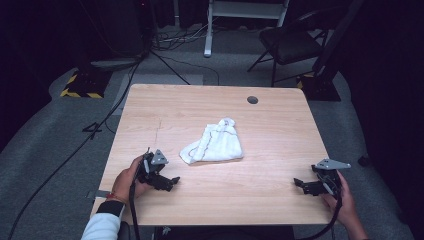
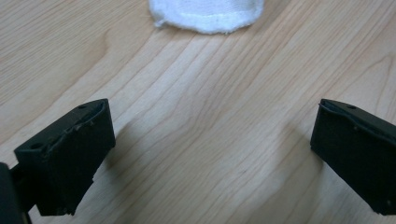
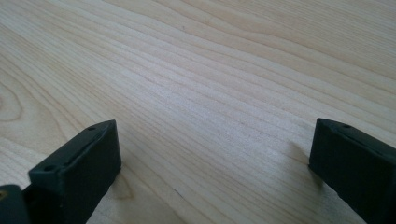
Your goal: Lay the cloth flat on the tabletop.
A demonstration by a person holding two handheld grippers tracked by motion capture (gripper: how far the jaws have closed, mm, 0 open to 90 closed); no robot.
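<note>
Towel (image 1: 214, 144) lies crumpled mid-table, untouched — both the left gripper (image 1: 171, 181) and right gripper (image 1: 299, 183), jaws wide and empty, rest short of it, so reaching its edge likely comes next.

White towel (image 1: 212, 143) lies crumpled mid-table (image 1: 280, 200), left gripper (image 1: 170, 183) near the front-left edge just short of it, right gripper (image 1: 299, 184) near the front-right edge well apart from it, both low over bare wood, jaws spread and empty, pointing inward.
</note>
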